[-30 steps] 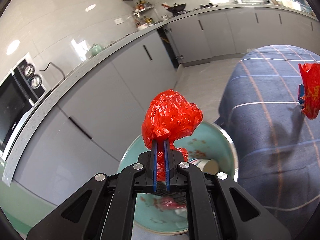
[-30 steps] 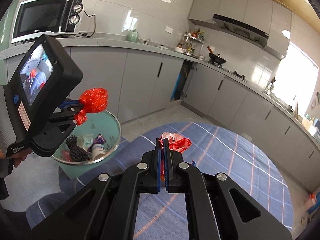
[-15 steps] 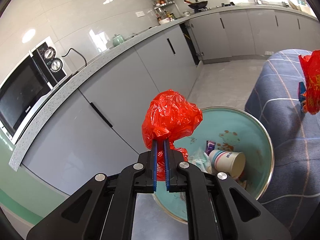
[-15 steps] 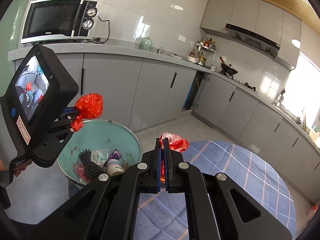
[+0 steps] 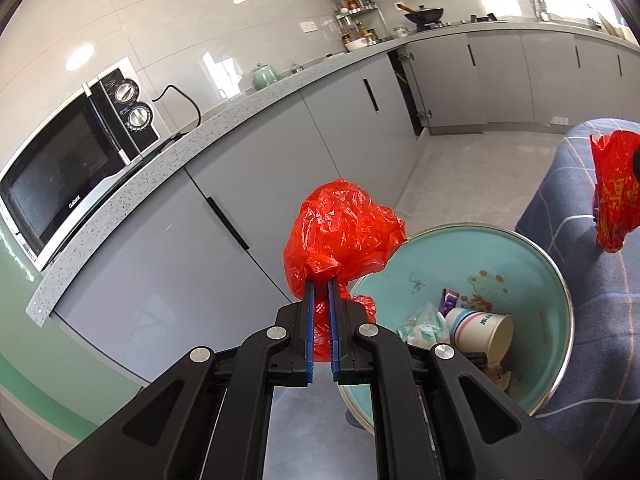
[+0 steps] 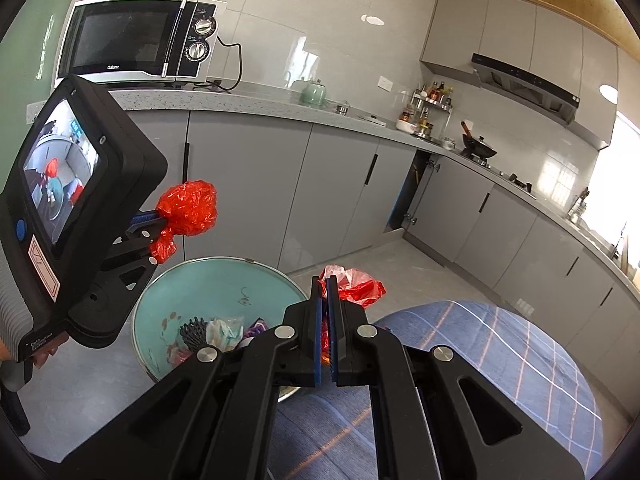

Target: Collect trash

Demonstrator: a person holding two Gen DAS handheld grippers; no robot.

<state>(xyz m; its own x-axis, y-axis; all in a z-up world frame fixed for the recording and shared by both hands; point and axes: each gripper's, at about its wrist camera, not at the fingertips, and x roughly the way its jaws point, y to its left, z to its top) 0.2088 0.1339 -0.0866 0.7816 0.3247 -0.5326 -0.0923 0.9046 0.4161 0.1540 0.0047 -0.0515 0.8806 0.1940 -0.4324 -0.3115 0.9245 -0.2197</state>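
Observation:
My left gripper (image 5: 320, 278) is shut on a crumpled red plastic bag (image 5: 340, 232), held above the near rim of a teal trash bin (image 5: 556, 280). The same bag (image 6: 188, 208) and left gripper (image 6: 154, 216) show at the left of the right wrist view, over the bin (image 6: 148, 312). My right gripper (image 6: 323, 280) is shut on a second red plastic bag (image 6: 356, 282), held between the bin and the blue table; this bag (image 5: 614, 196) hangs at the right edge of the left wrist view. The bin holds a paper cup (image 5: 480, 328), wrappers and a black brush (image 6: 194, 332).
A round table with a blue plaid cloth (image 6: 500, 360) stands right of the bin. Grey kitchen cabinets (image 6: 340, 192) run behind, with a microwave (image 6: 136, 40) and a green kettle (image 6: 314, 92) on the counter. A hand (image 6: 36, 356) grips the left device.
Both grippers have shifted toward the bin, each still holding its red bag. The bin now shows more fully in both views, and the microwave has come further into view.

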